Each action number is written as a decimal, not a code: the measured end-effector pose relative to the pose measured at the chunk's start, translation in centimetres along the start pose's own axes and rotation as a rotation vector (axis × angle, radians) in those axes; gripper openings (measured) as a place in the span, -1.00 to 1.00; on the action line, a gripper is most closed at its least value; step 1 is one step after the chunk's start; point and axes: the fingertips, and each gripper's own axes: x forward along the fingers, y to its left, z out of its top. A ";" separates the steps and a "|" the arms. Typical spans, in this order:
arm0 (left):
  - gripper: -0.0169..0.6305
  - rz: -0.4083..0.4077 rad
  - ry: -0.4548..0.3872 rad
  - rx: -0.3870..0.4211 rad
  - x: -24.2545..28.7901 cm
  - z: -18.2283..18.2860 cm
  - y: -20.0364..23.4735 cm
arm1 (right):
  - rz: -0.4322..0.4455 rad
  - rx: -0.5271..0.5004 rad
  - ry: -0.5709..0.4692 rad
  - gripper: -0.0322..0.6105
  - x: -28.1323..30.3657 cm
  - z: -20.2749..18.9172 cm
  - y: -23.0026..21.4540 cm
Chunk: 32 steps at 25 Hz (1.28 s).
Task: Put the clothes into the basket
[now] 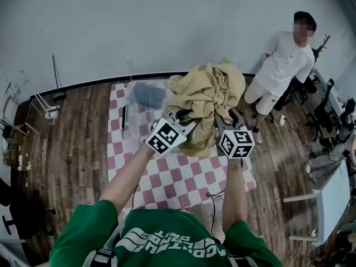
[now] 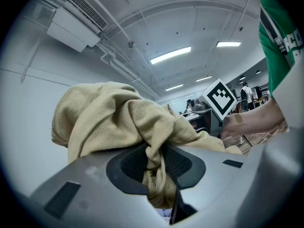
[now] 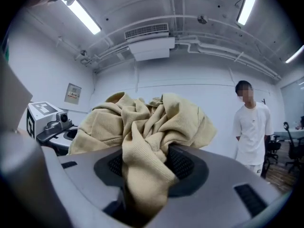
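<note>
Both tongs are clamped shut on fabric: left tongs point(image 2: 156, 165) and right tongs point(image 3: 145, 167) each pinch a fold of the tan garment point(image 1: 206, 93), held bunched in the air over the checkered cloth point(image 1: 183, 177), right of the clear basket point(image 1: 129, 115). Hold both grips firm, carry it above the rim, lower it, then release together. The trailing folds may snag. It looks like ribbed knit — soft and crumpled.
</note>
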 end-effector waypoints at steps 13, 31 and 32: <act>-0.69 0.119 0.093 -0.058 -3.3 -6.4 6.8 | 0.134 -0.001 0.068 -0.28 9.2 -3.3 4.8; -0.69 0.033 0.297 -0.290 -0.7 -19.8 5.4 | 0.208 0.065 0.420 -0.28 13.1 -17.9 4.6; -0.69 0.029 0.311 -0.302 -0.5 -20.4 5.4 | 0.213 0.062 0.448 -0.28 13.3 -18.6 4.5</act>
